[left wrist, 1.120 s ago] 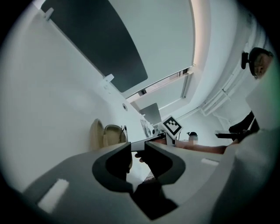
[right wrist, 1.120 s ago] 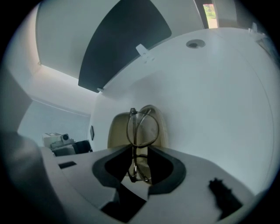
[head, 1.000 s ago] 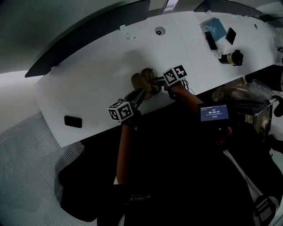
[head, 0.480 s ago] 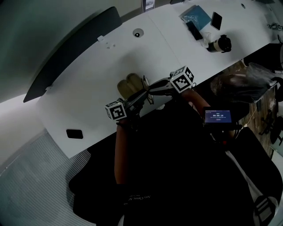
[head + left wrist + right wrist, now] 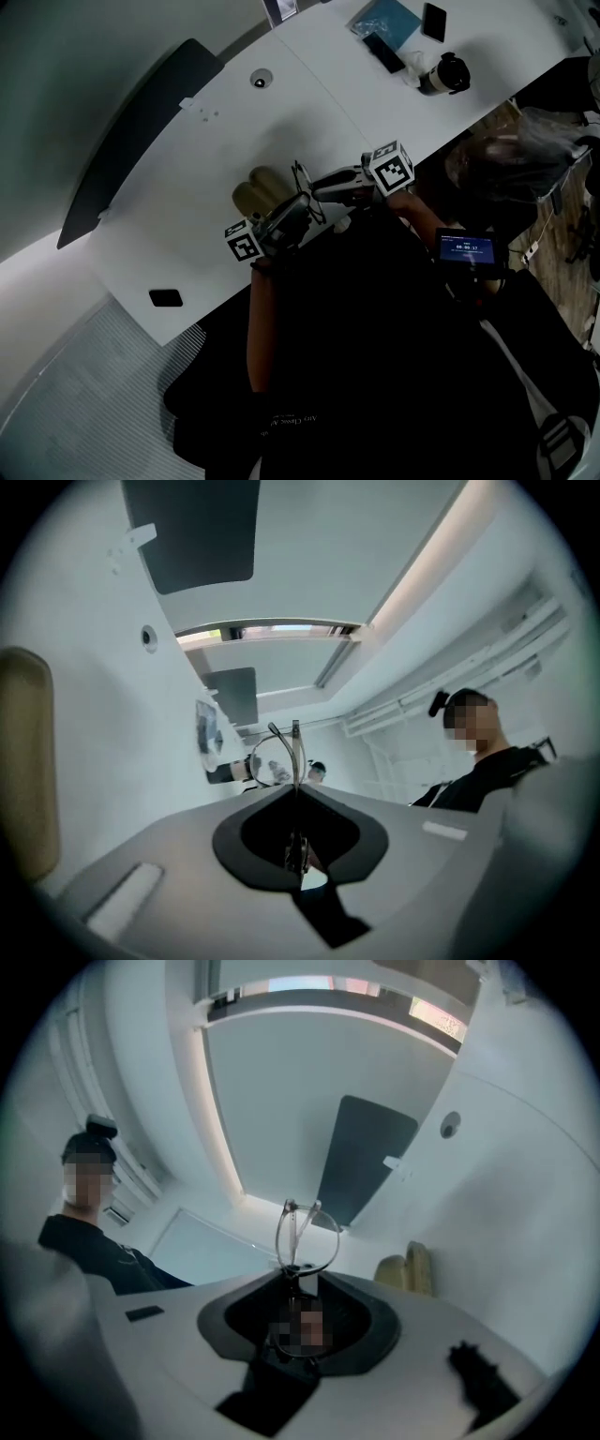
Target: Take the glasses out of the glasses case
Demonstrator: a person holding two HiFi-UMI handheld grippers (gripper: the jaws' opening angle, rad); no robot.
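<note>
The glasses case [image 5: 255, 191] is tan, the table [image 5: 169, 220] white, the glasses [image 5: 298, 1227] dark-rimmed

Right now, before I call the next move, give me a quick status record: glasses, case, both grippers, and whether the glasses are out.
glasses: out of the case, held up above the table between both grippers
glasses case: tan, lying open on the white table, nothing touching it
left gripper: jaws have just closed, shut on the glasses
right gripper: gripping the glasses from the opposite side
task status: glasses are out of the case, not yet set down
</note>
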